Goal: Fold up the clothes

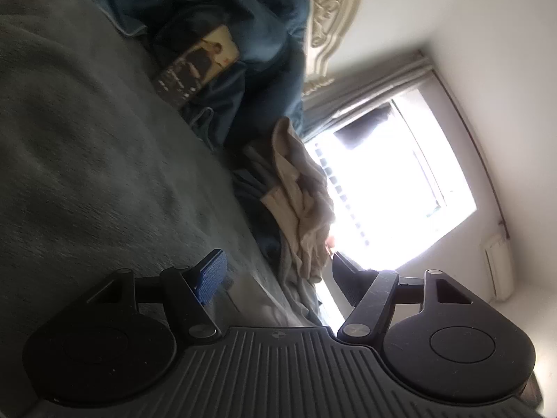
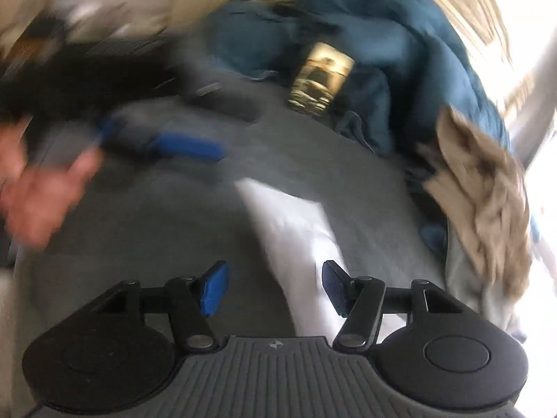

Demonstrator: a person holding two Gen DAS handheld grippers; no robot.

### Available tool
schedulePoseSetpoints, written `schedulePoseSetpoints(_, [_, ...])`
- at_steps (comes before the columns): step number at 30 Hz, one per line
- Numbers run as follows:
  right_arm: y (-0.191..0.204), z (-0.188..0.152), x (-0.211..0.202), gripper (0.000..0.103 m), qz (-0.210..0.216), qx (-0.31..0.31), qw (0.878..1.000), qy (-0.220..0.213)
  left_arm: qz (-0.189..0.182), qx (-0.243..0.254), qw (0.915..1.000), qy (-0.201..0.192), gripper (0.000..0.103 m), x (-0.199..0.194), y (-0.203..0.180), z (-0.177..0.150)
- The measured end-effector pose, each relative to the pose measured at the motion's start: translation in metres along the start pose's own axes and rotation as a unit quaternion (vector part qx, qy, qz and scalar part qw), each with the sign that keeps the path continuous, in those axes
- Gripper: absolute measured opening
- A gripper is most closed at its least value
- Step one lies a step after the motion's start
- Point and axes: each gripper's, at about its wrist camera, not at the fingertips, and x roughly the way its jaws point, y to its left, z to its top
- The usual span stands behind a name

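Clothes lie in a crumpled beige-and-pale-grey heap (image 2: 487, 209) at the right edge of the grey fleece bed cover (image 2: 195, 230), well apart from both grippers. Nearest the right wrist camera, the right gripper (image 2: 275, 287) hangs over the cover with its blue-padded fingers (image 2: 216, 287) spread wide and nothing between them; a bright white patch (image 2: 296, 230) — cloth or sunlight, too blurred to tell — runs up the cover from between them. The left gripper (image 1: 278, 278) is tilted on its side close above the same cover, fingers likewise apart and empty, the beige heap (image 1: 303, 202) just beyond its tips. From the right wrist view it appears as blurred blue pads (image 2: 188, 149) at the left, held by a person's hand (image 2: 41, 191). Farther back, a rumpled dark-blue blanket (image 2: 417, 62) is piled against the cream carved headboard (image 1: 334, 3), with a book bearing a tan-and-black cover (image 1: 198, 66) resting at its foot. Beyond — a bright window (image 1: 400, 188) with grey curtains.
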Motion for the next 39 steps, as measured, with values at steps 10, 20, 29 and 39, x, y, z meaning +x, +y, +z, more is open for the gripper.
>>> schedulePoseSetpoints(10, [-0.053,0.004,-0.145,0.063,0.142,0.211,0.961,-0.112,0.023,0.091,0.9896,0.109,0.072,0.041,-0.030,-0.005])
schedulePoseSetpoints(20, [-0.097,-0.098,-0.210,0.074,0.178,0.578,0.769,-0.208,0.127,0.144,0.9570,0.217,0.004,0.110,-0.036,-0.009])
schedulePoseSetpoints(29, [-0.083,-0.202,-0.225,0.074,0.118,0.710,0.662,-0.210,0.045,0.270,0.9608,0.042,0.000,0.109,-0.111,0.032])
schedulePoseSetpoints(39, [-0.070,-0.259,-0.222,0.074,0.096,0.765,0.603,-0.204,0.208,0.353,0.9092,0.077,0.002,0.145,-0.063,0.028])
